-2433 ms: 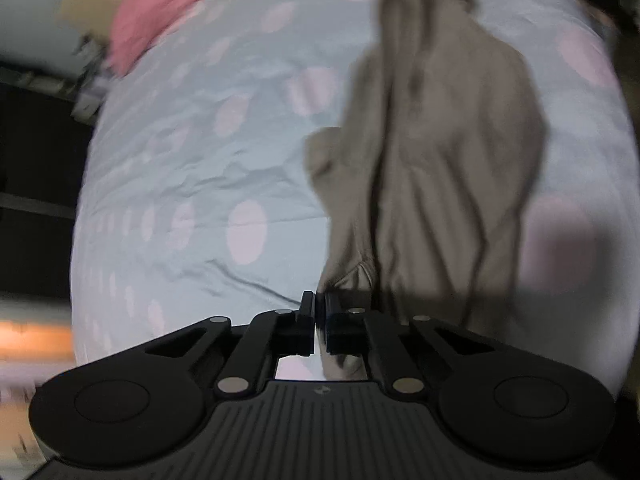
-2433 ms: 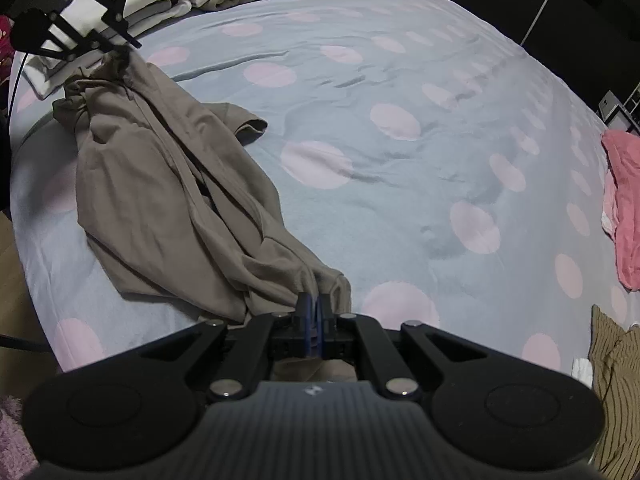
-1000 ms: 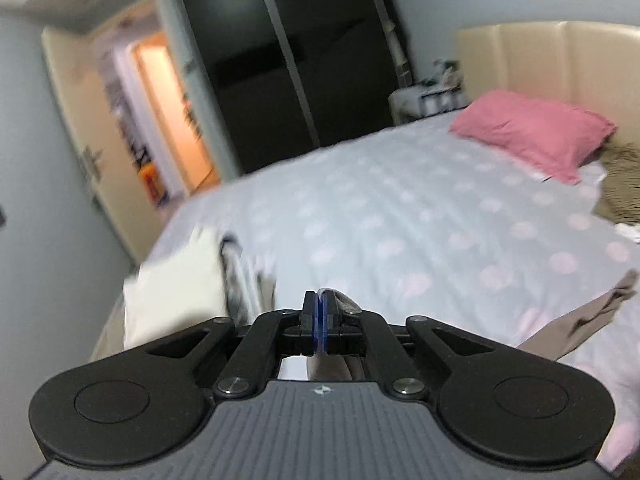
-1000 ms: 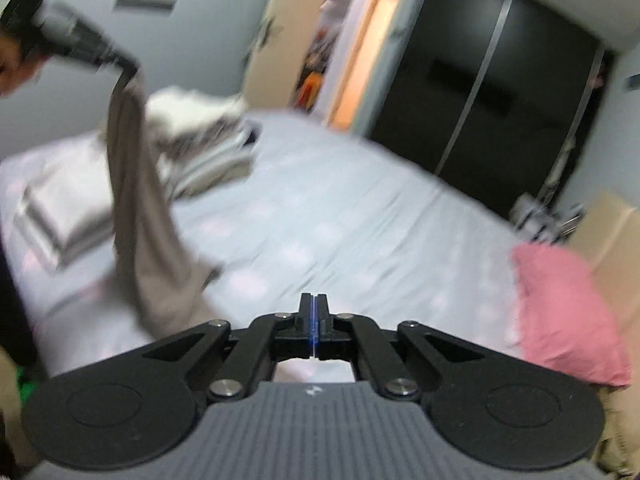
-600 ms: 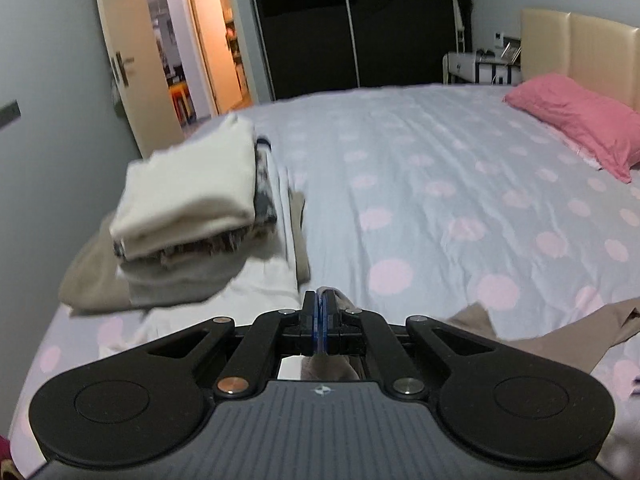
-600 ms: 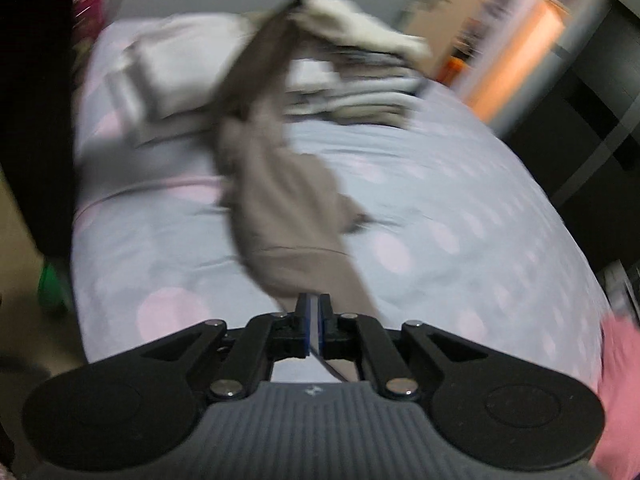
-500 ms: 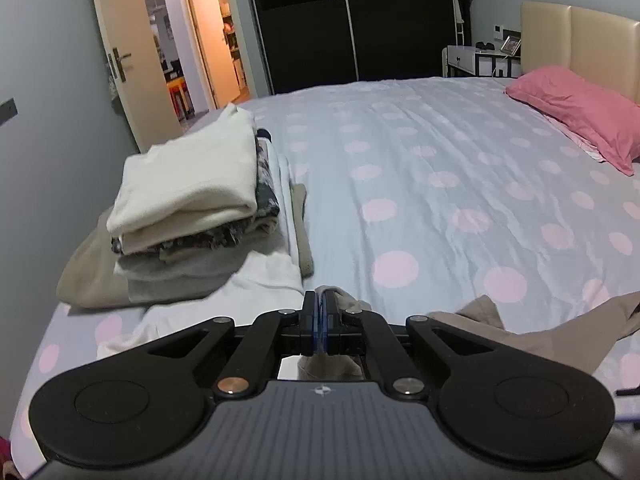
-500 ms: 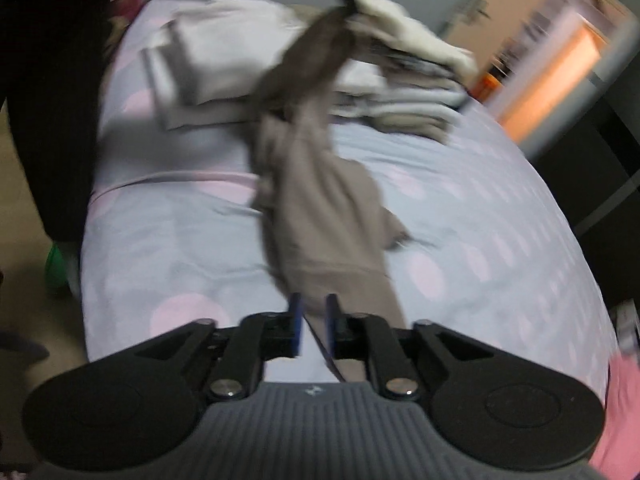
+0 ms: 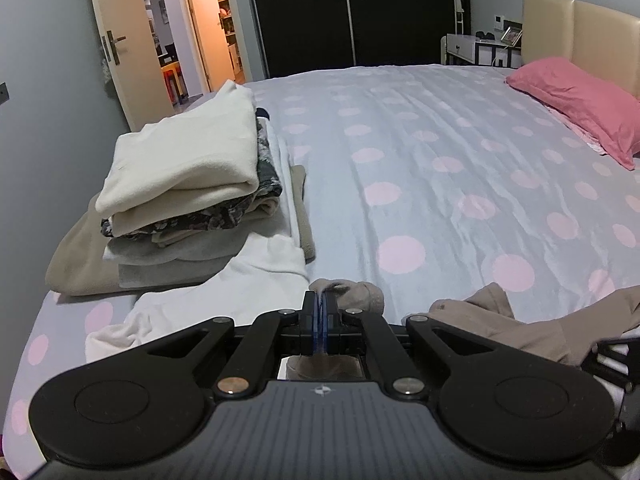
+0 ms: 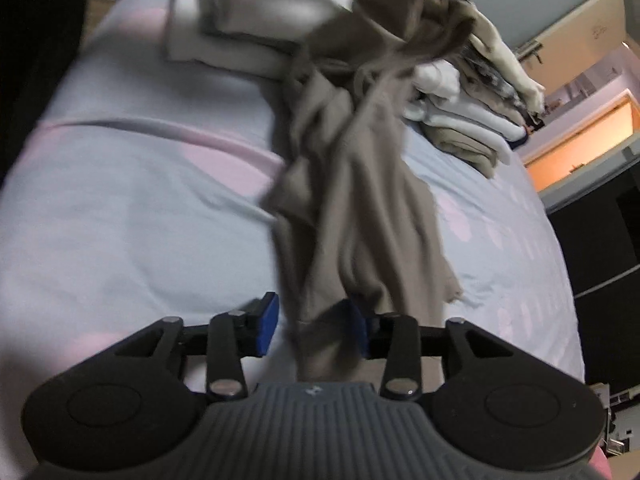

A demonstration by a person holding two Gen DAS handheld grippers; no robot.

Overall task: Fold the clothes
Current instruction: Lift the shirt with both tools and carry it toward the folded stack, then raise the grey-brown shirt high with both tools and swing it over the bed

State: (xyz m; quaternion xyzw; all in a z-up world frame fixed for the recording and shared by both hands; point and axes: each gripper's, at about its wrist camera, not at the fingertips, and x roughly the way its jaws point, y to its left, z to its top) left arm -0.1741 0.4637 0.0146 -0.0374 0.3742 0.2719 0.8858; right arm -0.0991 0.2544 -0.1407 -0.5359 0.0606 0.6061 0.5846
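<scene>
Lowered, left gripper [image 9: 320, 322] clamps taupe garment [image 10: 360, 208]; right gripper [image 10: 312, 326] just opened, cloth between.

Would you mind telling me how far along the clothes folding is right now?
Done: a folded stack sits at the bed's corner. In hand: the left claw pinches the taupe garment; the right claw has just been opening, cloth loose between its jaws. Left: that garment remains crumpled, unfolded.

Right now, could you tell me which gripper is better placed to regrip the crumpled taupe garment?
Probably the right gripper: its jaws have just been opening, with the taupe garment lying loose between them. The left gripper is shut on one bunched end, anchoring it.
</scene>
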